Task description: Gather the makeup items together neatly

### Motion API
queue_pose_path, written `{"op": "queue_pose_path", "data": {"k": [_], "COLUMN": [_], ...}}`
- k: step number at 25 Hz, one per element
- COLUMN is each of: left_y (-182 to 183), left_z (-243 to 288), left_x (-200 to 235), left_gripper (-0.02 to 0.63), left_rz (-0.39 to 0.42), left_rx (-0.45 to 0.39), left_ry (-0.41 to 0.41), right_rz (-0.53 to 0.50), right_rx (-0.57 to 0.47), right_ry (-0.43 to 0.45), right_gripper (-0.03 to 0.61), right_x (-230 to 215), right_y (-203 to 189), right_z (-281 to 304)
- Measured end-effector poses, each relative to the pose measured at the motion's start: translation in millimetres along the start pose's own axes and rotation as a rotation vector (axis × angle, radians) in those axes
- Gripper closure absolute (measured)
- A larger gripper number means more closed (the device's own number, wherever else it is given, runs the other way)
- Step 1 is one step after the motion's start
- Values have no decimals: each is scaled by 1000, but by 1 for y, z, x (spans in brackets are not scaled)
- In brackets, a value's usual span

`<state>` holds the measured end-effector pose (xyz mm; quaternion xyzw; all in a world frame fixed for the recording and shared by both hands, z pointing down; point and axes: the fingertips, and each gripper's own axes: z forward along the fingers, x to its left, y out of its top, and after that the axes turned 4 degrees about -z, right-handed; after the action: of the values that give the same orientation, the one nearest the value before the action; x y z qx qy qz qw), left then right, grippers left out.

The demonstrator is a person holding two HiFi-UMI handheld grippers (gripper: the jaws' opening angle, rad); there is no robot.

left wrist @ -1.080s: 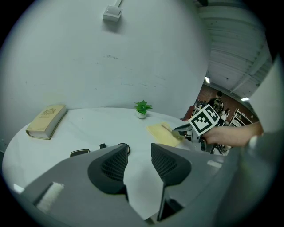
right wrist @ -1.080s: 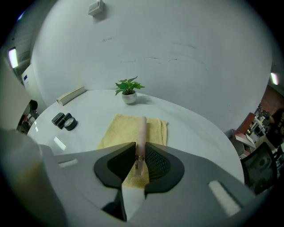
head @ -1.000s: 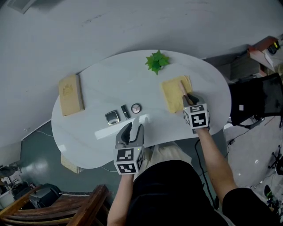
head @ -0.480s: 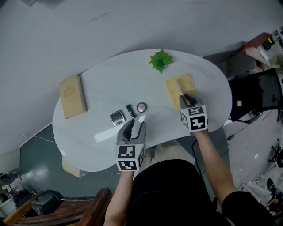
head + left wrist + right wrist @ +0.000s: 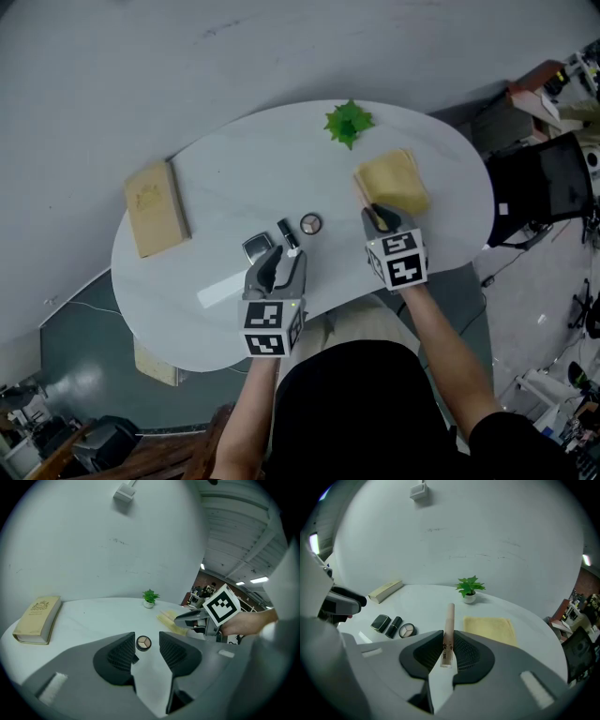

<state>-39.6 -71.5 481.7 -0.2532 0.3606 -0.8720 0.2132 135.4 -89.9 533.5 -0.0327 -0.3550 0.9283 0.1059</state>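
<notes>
My right gripper (image 5: 449, 644) is shut on a slim beige makeup stick (image 5: 448, 625) that points out ahead of the jaws. In the head view that gripper (image 5: 378, 217) hangs at the near left edge of the yellow cloth (image 5: 394, 180). A square dark compact (image 5: 257, 247), a black lipstick (image 5: 287, 232) and a round palette (image 5: 311, 223) lie in a short row on the white table (image 5: 225, 178). My left gripper (image 5: 280, 260) hovers just in front of them, open and empty. Its own view shows the round palette (image 5: 143, 642) beyond the gap.
A tan book (image 5: 155, 206) lies at the table's left end. A small green plant (image 5: 349, 122) stands at the far edge. The table's near edge runs just below both grippers. A dark chair (image 5: 544, 187) stands off to the right.
My right gripper has carried the stick leftward, off the cloth toward the row of makeup. My left gripper has moved forward, closer to the compact and lipstick.
</notes>
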Motion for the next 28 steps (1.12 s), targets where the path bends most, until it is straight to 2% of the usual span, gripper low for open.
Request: {"op": "queue_pose_path", "data": {"k": [12,28], "left_y": [-17,-24], "left_z": [-7,-12], "left_x": [14,18], "left_gripper": [459,459], "left_rz": [41,67], "left_rx": [32,48], "left_ry": [-61,-101], "right_rz": [11,-19], "right_rx": [13,68], "right_ry": [31,43], "right_gripper": [505,505], "right_x": [53,72], "right_y": [0,-16], "right_z": [23,58]}}
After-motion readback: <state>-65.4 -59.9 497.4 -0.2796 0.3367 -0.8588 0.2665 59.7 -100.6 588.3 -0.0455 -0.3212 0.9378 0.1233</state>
